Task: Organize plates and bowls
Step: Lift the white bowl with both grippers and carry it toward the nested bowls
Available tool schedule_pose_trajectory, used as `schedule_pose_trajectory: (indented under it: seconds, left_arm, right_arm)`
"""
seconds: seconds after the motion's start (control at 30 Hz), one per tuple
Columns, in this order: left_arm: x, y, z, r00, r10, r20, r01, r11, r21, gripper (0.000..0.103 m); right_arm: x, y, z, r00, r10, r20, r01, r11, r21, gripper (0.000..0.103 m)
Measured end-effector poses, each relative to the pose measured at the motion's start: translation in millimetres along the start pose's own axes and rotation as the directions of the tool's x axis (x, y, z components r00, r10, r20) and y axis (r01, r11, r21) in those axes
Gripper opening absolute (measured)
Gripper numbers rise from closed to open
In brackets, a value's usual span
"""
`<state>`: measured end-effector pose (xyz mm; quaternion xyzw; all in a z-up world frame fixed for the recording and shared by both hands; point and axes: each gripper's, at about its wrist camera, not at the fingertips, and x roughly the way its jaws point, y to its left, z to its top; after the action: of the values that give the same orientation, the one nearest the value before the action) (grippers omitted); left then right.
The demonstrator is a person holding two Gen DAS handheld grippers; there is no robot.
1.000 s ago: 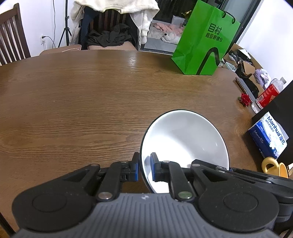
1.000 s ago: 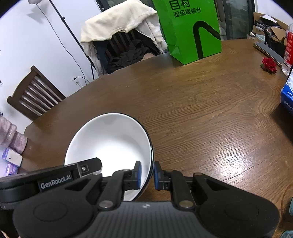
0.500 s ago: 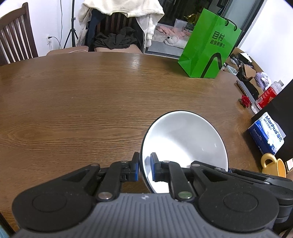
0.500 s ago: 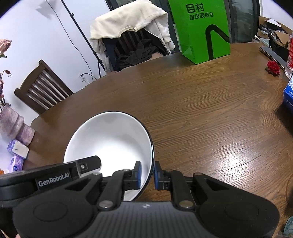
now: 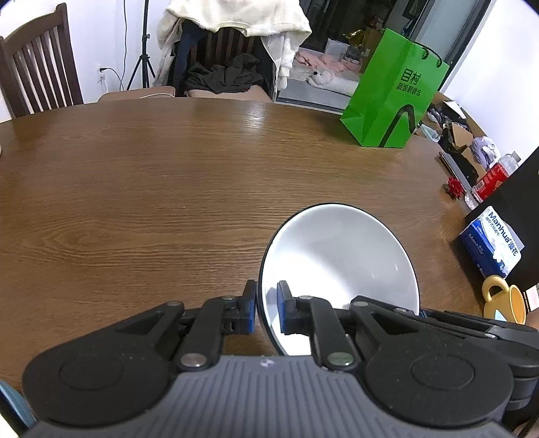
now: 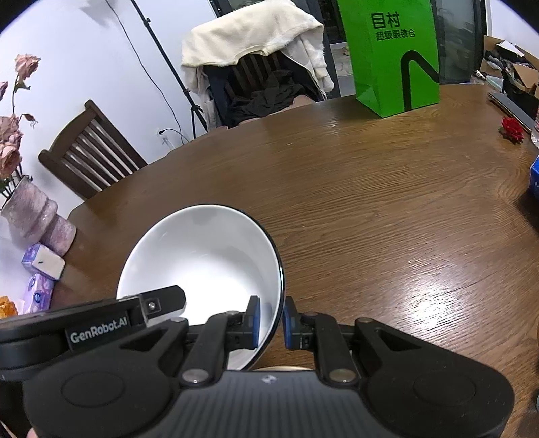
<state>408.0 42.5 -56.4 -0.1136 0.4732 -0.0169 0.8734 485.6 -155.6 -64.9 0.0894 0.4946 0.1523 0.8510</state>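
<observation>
Both grippers grip one white bowl with a thin dark rim, one on each side of it, above the near part of the brown wooden table. The left gripper points forward and roughly level, its two blue-padded fingers closed on the bowl's left rim, one pad outside the wall and one inside. The right gripper is posed the same way on the opposite side, its pads straddling the bowl's right rim with the dark edge pinched between them. In the right wrist view the bowl tilts so its hollow faces the camera, and the black body of the left gripper, lettered GenRobot.AI, reaches in from the lower left over the bowl's near edge. In the left wrist view the right gripper's black arm crosses low at the right, under the bowl's near edge. Whether the bowl's base touches the table cannot be told from either view. Far across the table stands a green paper bag, and behind it a chair draped with a cream garment. At the right edge lie a blue tissue pack and, nearer, a yellow mug.
</observation>
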Motion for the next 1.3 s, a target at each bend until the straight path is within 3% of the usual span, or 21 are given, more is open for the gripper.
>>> schedule_pose_trajectory:
  seconds: [1.3]
  left_arm:
    - [-79.3,84.0,-42.6,0.999,0.012,0.044,-0.011,0.999,-0.036,0.013]
  right_arm:
    - [-28.2,100.0,-54.3,1.0,0.023,0.002,-0.023,0.997,-0.078,0.013]
